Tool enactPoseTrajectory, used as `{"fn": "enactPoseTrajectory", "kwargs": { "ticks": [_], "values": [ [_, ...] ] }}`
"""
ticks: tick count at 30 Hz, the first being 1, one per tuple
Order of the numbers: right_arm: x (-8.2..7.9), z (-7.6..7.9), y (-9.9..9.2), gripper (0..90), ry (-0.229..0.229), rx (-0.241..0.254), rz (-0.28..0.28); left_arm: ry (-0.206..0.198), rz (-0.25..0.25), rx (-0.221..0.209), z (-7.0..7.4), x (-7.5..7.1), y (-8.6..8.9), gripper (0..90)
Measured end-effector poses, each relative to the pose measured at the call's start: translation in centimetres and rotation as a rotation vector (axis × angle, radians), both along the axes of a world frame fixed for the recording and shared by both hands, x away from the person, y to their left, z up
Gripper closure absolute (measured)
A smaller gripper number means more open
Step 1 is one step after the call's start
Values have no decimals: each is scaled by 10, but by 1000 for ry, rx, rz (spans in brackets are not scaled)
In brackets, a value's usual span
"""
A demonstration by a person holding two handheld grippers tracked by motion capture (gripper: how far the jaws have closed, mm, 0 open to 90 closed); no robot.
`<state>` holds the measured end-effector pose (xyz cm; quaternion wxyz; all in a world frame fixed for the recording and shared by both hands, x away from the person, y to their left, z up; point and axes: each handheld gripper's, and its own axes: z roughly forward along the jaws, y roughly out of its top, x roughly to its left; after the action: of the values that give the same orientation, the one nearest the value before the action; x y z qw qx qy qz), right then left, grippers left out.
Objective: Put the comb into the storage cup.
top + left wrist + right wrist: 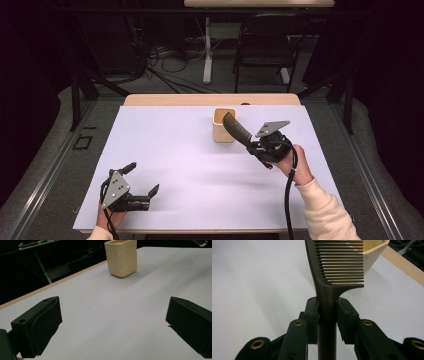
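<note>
A dark brown comb (332, 270) is clamped by its handle between the jaws of my right gripper (327, 312), teeth end pointing away. In the high view the comb (236, 128) slants up and left from the right gripper (260, 146), and its tip hangs at the rim of a small cream-coloured cup (223, 125) at the far middle of the white table top (190, 170). The cup (374, 252) shows behind the teeth, and also ahead of the left gripper as the cup (121, 258). My left gripper (142, 179) rests near the table's front left, jaws wide apart with nothing between them (113, 322).
The white sheet lies on a wooden table whose far edge (210, 99) shows beyond the cup. A black chair (267, 42) and a tangle of cables (165, 60) are on the floor behind. Dark frame rails run along both sides.
</note>
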<state>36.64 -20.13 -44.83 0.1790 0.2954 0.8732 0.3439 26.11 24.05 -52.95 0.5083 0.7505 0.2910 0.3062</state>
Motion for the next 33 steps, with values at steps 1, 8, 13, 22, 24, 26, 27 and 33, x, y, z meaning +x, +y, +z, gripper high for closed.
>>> {"fn": "enactPoseTrajectory", "kwargs": {
  "ticks": [1, 8, 13, 22, 24, 26, 27, 33],
  "values": [
    [0, 0, 0, 717, 0, 0, 0, 0, 0, 0, 0, 0, 0, 5],
    [1, 2, -1, 718, -30, 15, -14, 1, 3, 1, 0, 1, 0, 5],
    [1, 3, 0, 717, -46, 22, -14, -2, 6, 2, 0, 0, 0, 5],
    [3, 4, 1, 718, -62, 27, -20, 2, 0, 1, -1, 1, -1, 5],
    [4, 5, 1, 718, -67, 35, -22, 0, -1, -1, 0, 1, -1, 5],
    [5, 6, 1, 718, -71, 40, -20, 0, 5, -6, 0, 1, 0, 7],
    [5, 6, 1, 718, -74, 42, -21, 0, 5, -5, 0, 1, 0, 8],
    [9, 9, 1, 718, -89, 42, -26, 5, 2, -8, -1, 2, -1, 9]
  ]
}}
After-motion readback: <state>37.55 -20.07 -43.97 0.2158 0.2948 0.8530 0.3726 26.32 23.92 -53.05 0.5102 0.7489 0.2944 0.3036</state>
